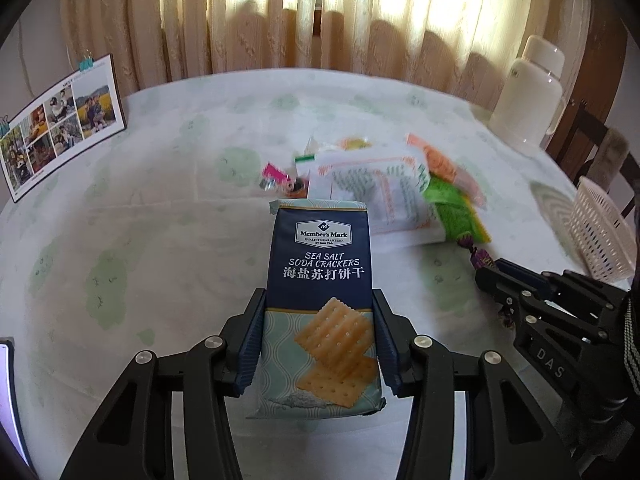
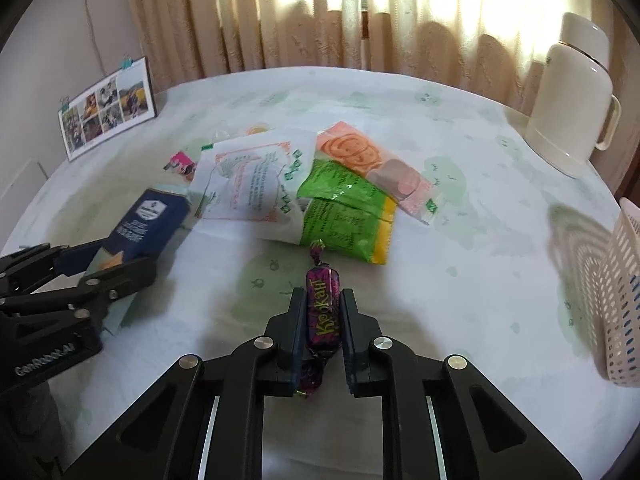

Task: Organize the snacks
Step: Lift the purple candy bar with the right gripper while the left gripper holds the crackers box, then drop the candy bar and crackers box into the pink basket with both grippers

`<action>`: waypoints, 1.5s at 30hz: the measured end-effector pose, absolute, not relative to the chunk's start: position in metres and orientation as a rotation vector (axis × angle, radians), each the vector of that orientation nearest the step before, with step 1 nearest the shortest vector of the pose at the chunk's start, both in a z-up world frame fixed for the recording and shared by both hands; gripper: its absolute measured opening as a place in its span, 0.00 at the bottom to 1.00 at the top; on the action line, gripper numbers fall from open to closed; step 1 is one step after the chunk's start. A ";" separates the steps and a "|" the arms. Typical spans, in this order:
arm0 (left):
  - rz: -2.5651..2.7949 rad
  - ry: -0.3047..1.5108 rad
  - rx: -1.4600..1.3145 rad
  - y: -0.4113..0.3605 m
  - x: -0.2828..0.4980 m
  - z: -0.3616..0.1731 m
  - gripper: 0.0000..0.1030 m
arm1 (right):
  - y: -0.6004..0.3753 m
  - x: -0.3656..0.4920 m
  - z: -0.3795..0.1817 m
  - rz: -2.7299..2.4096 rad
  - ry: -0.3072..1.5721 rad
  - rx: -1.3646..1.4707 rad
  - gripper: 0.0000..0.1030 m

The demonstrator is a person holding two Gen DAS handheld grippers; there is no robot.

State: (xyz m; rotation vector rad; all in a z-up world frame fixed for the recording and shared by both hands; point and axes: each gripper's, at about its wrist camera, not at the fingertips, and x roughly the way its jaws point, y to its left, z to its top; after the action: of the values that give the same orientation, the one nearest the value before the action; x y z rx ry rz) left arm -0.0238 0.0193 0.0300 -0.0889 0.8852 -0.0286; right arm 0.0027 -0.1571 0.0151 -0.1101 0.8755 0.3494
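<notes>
The left gripper (image 1: 319, 312) reaches forward low over the table (image 1: 160, 240), its jaws pressed against both long sides of a cracker pack (image 1: 320, 304), which stands lengthwise between them with its top end pointing away toward the snack pile. The right gripper (image 2: 323, 308) is level with it on the right, pointing the same way, its jaws clamped on a purple candy (image 2: 322, 308) that lies lengthwise in the gap, one twisted end sticking out ahead of the tips, the other back near the gripper body. Just beyond the candy lie a green packet (image 2: 348, 216), a white bag (image 2: 252, 188) and an orange packet (image 2: 360, 152), overlapping. A basket (image 2: 620, 300) stands at the table's right edge, a white jug (image 2: 572, 108) behind it.
</notes>
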 end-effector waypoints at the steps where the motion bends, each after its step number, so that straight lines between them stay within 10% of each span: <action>1: -0.031 0.875 -0.091 0.020 -0.025 0.032 0.44 | -0.159 0.002 0.017 0.351 0.871 -0.099 0.17; 32: -0.128 0.828 0.029 -0.056 -0.027 0.073 0.44 | -0.359 -0.021 0.103 0.032 0.560 0.233 0.17; 45: -0.243 0.794 0.129 -0.147 -0.018 0.094 0.44 | -0.436 -0.031 0.080 -0.161 0.496 0.292 0.35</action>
State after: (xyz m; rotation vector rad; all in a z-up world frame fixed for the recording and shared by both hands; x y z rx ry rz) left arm -0.0181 -0.1468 0.0943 0.1287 0.7935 -0.2426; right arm -0.0307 -0.4356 0.0800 0.2915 0.4960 -0.1612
